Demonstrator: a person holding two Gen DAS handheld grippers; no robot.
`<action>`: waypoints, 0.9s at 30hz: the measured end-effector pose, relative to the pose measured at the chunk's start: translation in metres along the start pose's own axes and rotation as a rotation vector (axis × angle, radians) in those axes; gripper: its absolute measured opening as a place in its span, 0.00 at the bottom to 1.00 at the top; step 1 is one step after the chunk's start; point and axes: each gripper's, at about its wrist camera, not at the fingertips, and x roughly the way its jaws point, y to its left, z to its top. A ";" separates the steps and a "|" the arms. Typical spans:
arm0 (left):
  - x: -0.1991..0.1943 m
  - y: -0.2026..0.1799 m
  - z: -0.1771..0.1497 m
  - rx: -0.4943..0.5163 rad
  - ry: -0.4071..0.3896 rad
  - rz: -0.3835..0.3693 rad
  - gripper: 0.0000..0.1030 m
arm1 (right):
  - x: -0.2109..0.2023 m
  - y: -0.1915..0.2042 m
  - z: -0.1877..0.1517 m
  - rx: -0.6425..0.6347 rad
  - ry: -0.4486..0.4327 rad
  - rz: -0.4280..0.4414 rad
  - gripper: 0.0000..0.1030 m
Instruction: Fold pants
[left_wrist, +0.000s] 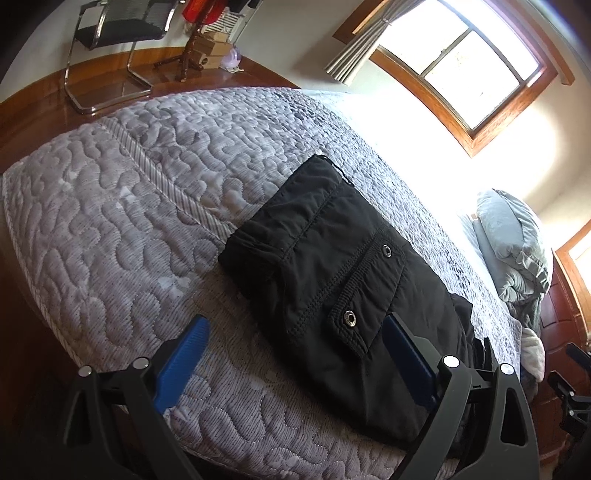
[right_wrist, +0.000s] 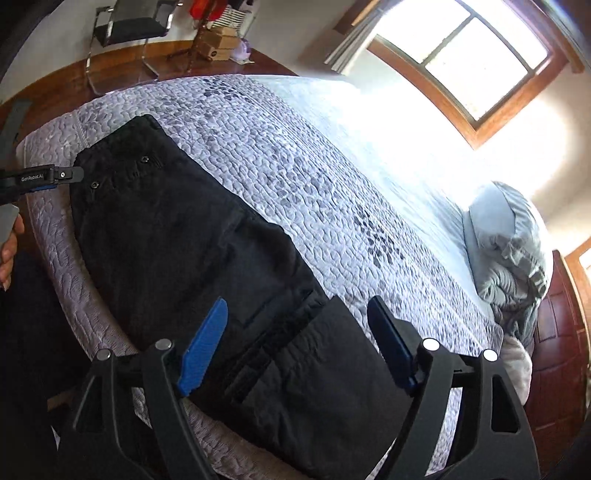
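Black pants (left_wrist: 332, 280) lie folded lengthwise along the near edge of the quilted grey mattress (left_wrist: 122, 206), pocket flap and two metal snaps (left_wrist: 350, 319) facing up. My left gripper (left_wrist: 295, 325) hovers over the waist end with its blue fingers (left_wrist: 184, 354) spread wide, one over bare quilt, the other over the fabric, nothing pinched. My right gripper (right_wrist: 297, 314) hangs above the leg end, fingers likewise wide apart and holding nothing. From the right wrist view I see the pants (right_wrist: 177, 236) stretched the length of the mattress edge. Crumpled pale bedding (right_wrist: 513, 251) is heaped at the far end near the window (right_wrist: 476, 62). A chair (left_wrist: 122, 33) stands on the wood floor beyond.
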 end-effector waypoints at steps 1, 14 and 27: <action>0.000 0.004 0.000 -0.043 0.010 -0.018 0.92 | 0.004 0.000 0.006 -0.024 0.001 0.037 0.79; 0.015 0.030 0.007 -0.417 0.073 -0.175 0.93 | 0.120 0.040 0.184 -0.310 0.183 0.735 0.82; 0.062 0.027 0.010 -0.491 0.089 -0.178 0.96 | 0.237 0.134 0.268 -0.476 0.474 1.031 0.86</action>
